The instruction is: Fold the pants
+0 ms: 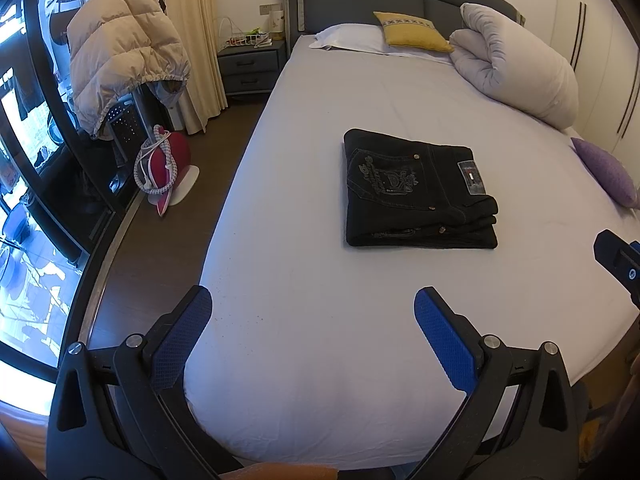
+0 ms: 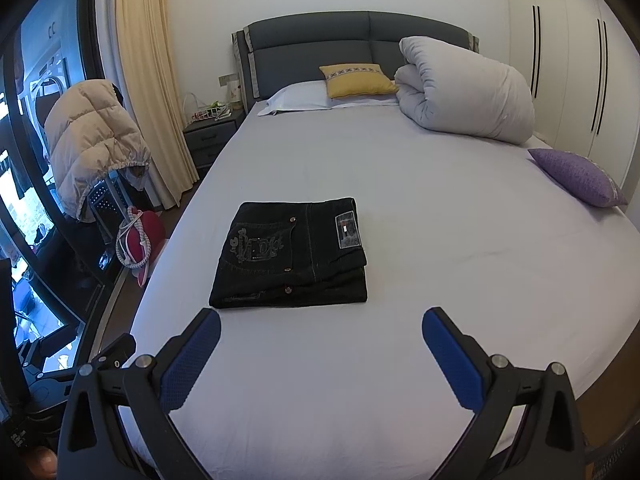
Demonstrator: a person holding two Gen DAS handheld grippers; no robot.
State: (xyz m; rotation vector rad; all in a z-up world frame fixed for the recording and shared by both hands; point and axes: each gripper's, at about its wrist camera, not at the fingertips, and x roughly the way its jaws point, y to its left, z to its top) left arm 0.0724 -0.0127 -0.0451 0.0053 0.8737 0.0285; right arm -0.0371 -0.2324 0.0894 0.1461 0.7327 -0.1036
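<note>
The pants lie as a compact dark rectangle on the bed, at about 12 o'clock from the left gripper and near 11 o'clock from the right gripper. They look like black denim, stacked in several layers, with an embroidered back pocket and a waistband patch facing up. By the look of it, the folding is done or nearly so.

Judging from the fabric, the bundle should be fairly heavy and stiff for cloth, not slippery and not fragile, though the layers could slide apart or sag if lifted by 1 corner. The stepped layer edges show at the near right corner in both views; a hold that pinches the whole stack at 2 opposite sides would likely keep it together best.

Both tongs are spread wide, with blue pads apart and nothing between them. Each hangs over bare sheet short of the pants, touching neither cloth nor bed as far as can be seen. The right gripper's tip also shows at 3 o'clock in the left wrist view, well apart from the bundle
</note>
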